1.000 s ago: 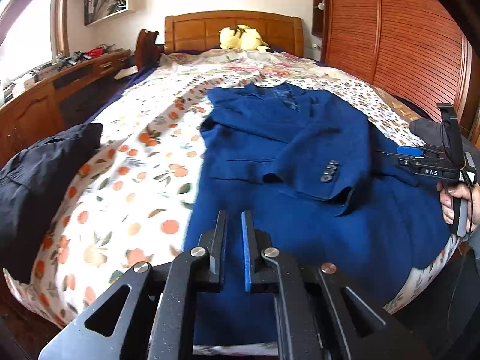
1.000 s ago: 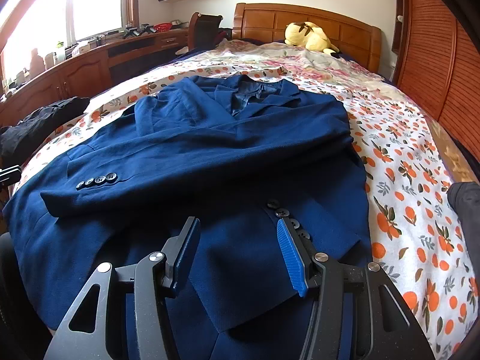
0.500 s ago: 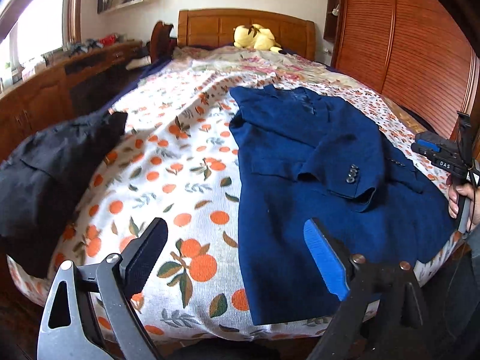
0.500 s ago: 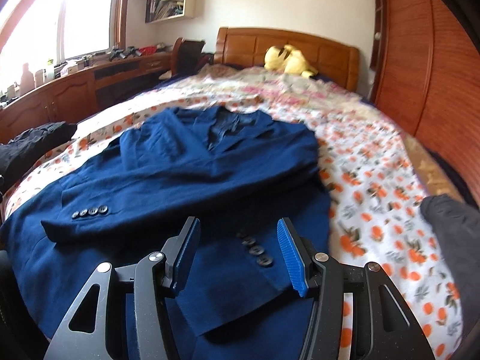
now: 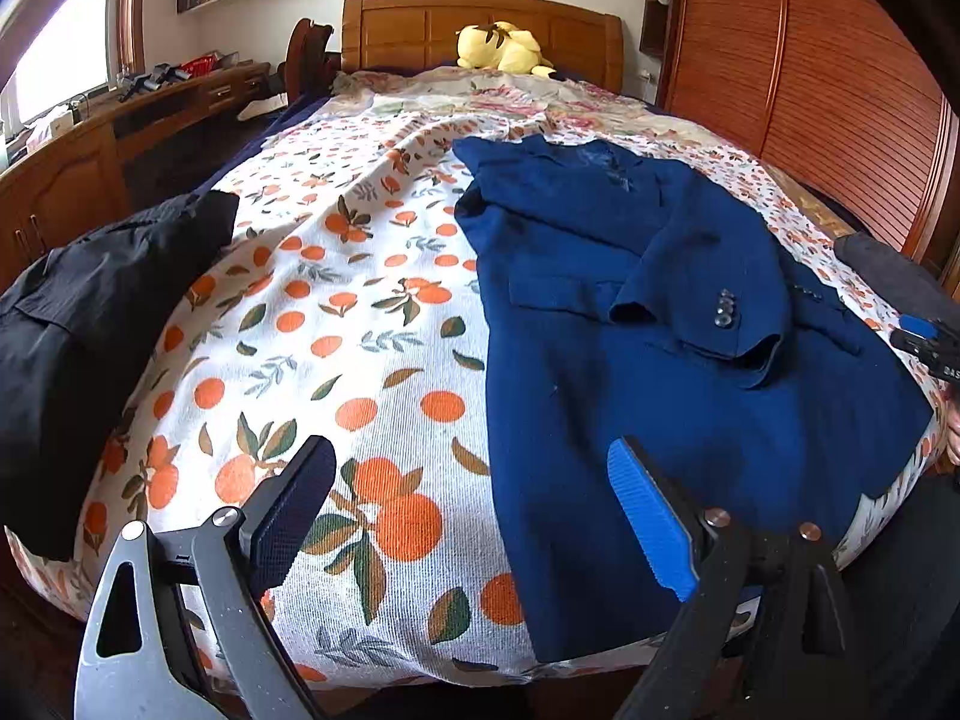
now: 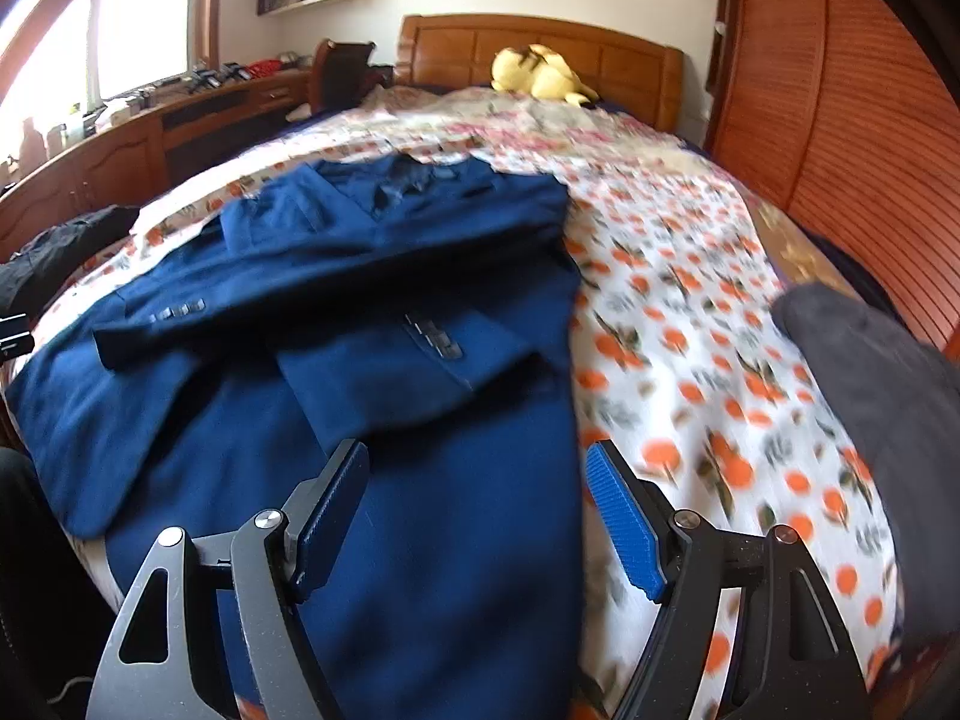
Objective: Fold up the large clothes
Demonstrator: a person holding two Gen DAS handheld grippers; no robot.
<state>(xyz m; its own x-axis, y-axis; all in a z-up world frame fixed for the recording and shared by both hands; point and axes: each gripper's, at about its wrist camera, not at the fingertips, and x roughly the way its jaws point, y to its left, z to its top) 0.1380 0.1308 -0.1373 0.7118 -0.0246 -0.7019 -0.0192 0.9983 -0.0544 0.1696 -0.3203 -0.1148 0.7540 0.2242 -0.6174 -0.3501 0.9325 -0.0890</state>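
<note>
Your jacket [image 5: 660, 330] lies flat on the bed [image 5: 360, 360], sleeves crossed over its chest, hem toward you. It's thick, soft cloth: weighty, floppy, likely to sag if you lift one corner only. Your left gripper [image 5: 474, 516] is spread wide, empty, over the jacket's 9 o'clock edge. Your right gripper [image 6: 480, 516] has just been opening, nothing between its jaws, over the 3 o'clock edge. Pinch both hem corners together

Left tongs [image 5: 474, 516]: black arms, silver rivets, one blue ribbed pad, one dark pad
</note>
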